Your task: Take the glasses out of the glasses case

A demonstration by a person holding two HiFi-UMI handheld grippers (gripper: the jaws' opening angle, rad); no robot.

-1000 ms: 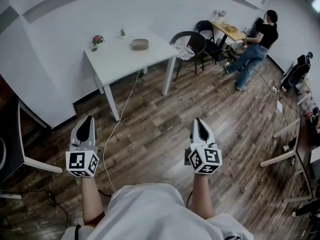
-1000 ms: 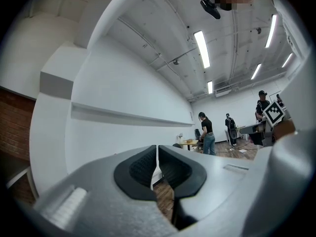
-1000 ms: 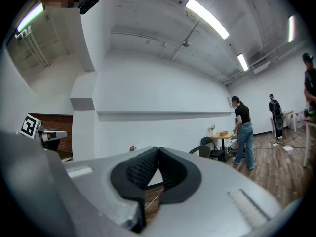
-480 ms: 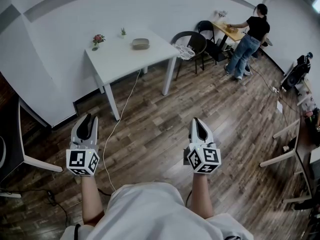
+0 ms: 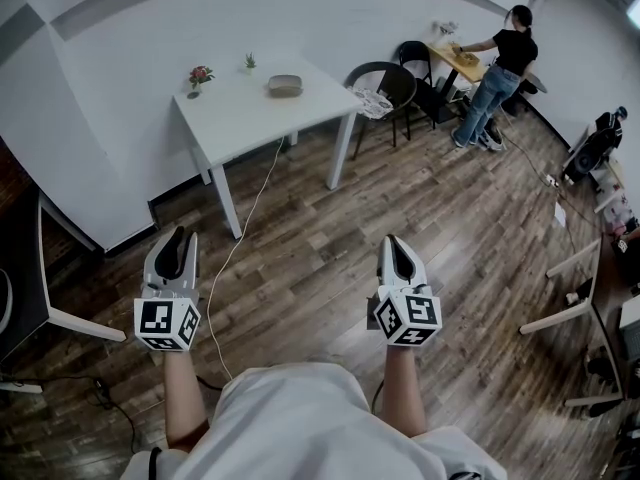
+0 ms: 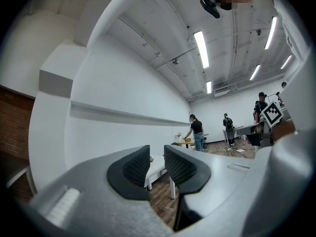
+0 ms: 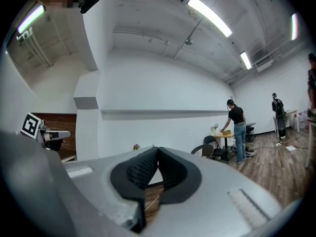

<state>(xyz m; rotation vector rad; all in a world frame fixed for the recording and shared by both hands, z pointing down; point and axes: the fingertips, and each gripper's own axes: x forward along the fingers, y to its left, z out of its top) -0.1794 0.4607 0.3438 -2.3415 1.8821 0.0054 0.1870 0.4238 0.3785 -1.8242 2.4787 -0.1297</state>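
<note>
Two grippers are held out low in front of a person in a white shirt, one at the end of each bare forearm, each carrying a cube with black-and-white square markers at its near end. On the left gripper the jaws stand a narrow gap apart with nothing between them; its dark pads are ribbed, rubbery and rounded, set in smooth grey plastic. On the right gripper the jaws are closed, the ribbed pads meeting at their tips, and they grip nothing. Neither gripper touches anything. Below them lies a floor of brown wood planks, with a thin white cable trailing across it towards a table. That table is white, rectangular and smooth, on straight legs, and stands against a white wall well beyond both grippers. The case lies on its far part: a small, greyish, rounded oblong, too small to tell whether it is open. Near the table's far left corner stand a little vase of pink flowers and a tiny green plant. Right of the table is a black rounded chair. Farthest off, a second person in a black top and jeans leans over a small wooden desk.
</note>
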